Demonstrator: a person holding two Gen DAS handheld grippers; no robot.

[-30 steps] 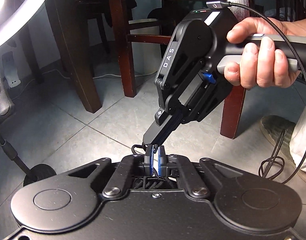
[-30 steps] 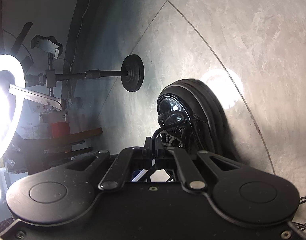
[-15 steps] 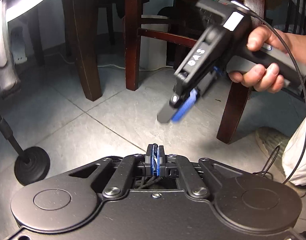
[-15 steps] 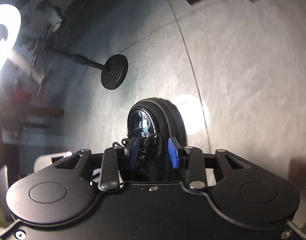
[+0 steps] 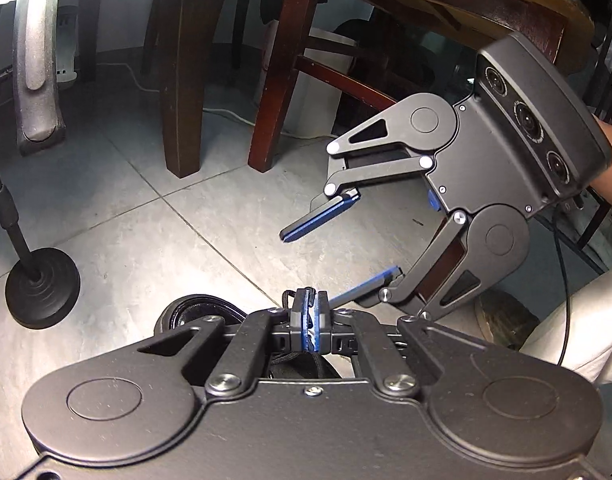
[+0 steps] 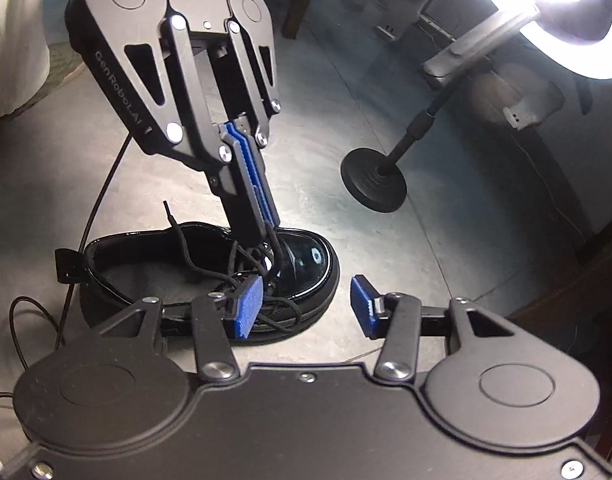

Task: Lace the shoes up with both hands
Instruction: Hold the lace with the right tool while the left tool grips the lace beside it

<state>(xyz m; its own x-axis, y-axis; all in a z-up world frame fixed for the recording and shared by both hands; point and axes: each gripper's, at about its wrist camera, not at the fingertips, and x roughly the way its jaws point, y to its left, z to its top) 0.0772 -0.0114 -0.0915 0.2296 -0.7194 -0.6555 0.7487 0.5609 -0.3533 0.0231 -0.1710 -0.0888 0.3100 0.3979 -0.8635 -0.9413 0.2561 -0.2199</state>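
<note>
- Spreading under everything is one grey tiled floor (image 6: 386, 128), with one glossy black shoe (image 6: 306, 268) lying on it, toe toward the lamp side in the right wrist view.
- Two dark wooden chair legs (image 5: 181, 80) stand on the tiles in the left wrist view; the seat above them is cut off by the frame.
- One ring lamp (image 6: 566, 12) glares at the top corner, blown out white, and its one round stand base (image 6: 374, 182) sits near the shoe's toe but apart from it.
- Two grippers show. The left gripper (image 6: 265, 232) points down at the shoe's throat with its blue pads pressed together, pinching a black shoelace (image 6: 181, 248) strand that runs down from its tip.
- The right gripper (image 6: 306, 306) hangs just above the shoe with its two blue pads spread wide and nothing between them.
- One lace end sticks up loose over the shoe opening; the rest is a tangle, and which eyelets are threaded is hard to make out.
- In the left wrist view the shoe is mostly hidden behind the gripper body.
- One thin black cable (image 6: 89, 216) trails across the floor beside the heel.
</note>
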